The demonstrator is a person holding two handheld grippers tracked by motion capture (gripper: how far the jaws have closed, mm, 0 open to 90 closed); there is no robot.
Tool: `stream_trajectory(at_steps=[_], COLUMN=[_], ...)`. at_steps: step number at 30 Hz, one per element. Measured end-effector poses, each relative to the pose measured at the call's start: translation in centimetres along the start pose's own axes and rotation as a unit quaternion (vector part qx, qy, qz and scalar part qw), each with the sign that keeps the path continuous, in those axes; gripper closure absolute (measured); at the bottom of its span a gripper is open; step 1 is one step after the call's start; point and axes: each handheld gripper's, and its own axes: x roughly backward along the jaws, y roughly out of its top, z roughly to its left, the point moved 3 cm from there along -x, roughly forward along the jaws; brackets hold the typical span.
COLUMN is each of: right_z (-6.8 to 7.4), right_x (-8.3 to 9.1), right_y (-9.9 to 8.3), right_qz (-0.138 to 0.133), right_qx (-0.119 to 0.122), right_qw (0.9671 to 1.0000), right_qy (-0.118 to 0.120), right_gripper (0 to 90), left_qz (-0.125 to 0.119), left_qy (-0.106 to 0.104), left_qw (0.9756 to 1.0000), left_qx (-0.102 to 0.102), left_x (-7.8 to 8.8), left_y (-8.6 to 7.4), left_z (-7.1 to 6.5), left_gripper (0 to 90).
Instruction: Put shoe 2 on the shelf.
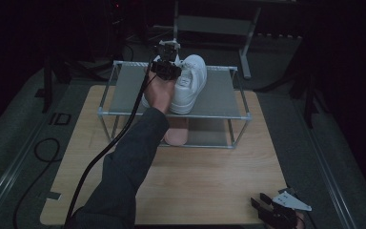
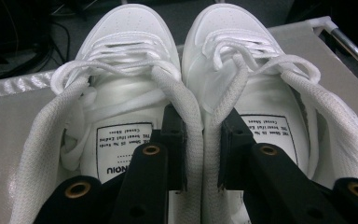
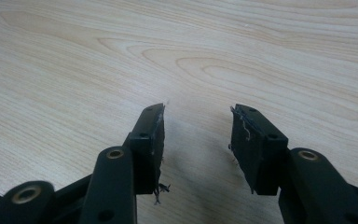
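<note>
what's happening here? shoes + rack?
A person's left gripper is clamped on the touching inner collars of a pair of white sneakers, one jaw inside each shoe, holding them on the top shelf of a small metal rack at the far side of the wooden table. The right gripper rests with open jaws over the table's near edge, holding nothing.

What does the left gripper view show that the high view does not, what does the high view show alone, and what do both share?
Left gripper view alone: the printed labels inside the shoes, and the jaws clamped on the two inner collars pressed together. High view alone: the metal rack, the wooden table, the person's sleeve and the right gripper, open near the table's front edge. Both: the pair of white shoes on the rack's top shelf, held by the left gripper.
</note>
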Motion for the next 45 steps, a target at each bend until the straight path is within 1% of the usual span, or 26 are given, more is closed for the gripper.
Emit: stream_trajectory(at_steps=[7,10,13,15,20,22,23,26,29,35,39,45], right_z=[0.0,-0.02,-0.02,-0.03,0.0,-0.01,-0.01,-0.01,-0.03,-0.03,-0.03,-0.01], right_x=[0.07,0.07,0.07,0.07,0.06,0.05,0.05,0.06,0.06,0.07,0.07,0.09], right_y=[0.01,0.0,0.0,0.0,0.0,0.0,0.0,0.0,0.0,0.0,0.0,0.0], right_qz=[-0.001,-0.001,-0.002,-0.001,-0.002,-0.001,-0.001,-0.002,-0.002,-0.002,-0.002,-0.002], right_qx=[-0.001,-0.001,-0.001,-0.001,-0.001,-0.001,-0.001,-0.001,-0.001,-0.001,-0.001,-0.001], right_qw=[1.0,1.0,1.0,1.0,1.0,1.0,1.0,1.0,1.0,1.0,1.0,1.0], right_qy=[0.0,0.0,0.0,0.0,0.0,0.001,0.0,0.001,0.001,0.001,0.001,0.001], right_gripper=[53.6,53.7,53.6,53.6,53.6,53.6,53.6,53.7,53.6,53.6,53.7,53.6], left_qz=[0.0,-0.004,0.0,-0.002,-0.001,-0.001,-0.004,-0.005,-0.006,-0.008,-0.01,-0.01], left_qy=[0.008,0.013,0.015,0.016,0.021,0.024,0.025,0.033,0.034,0.045,0.046,0.051], left_qw=[1.0,0.9999,0.9998,0.9998,0.9997,0.9996,0.9994,0.9992,0.9989,0.9984,0.9983,0.9978], left_qx=[0.004,0.005,0.011,0.013,0.015,0.017,0.023,0.023,0.031,0.034,0.036,0.041], left_x=[-0.18,-0.19,-0.22,-0.22,-0.25,-0.24,-0.26,-0.34,-0.33,-0.4,-0.36,-0.33], left_y=[-0.01,-0.03,0.04,0.02,0.0,0.0,-0.01,-0.05,-0.06,-0.16,-0.17,-0.23], left_z=[0.01,-0.04,0.07,0.14,0.25,0.3,0.31,0.31,0.39,0.38,0.37,0.41], left_gripper=[75.8,75.8,75.8,75.8,75.7,75.7,75.7,75.7,75.7,75.3,75.3,75.1])
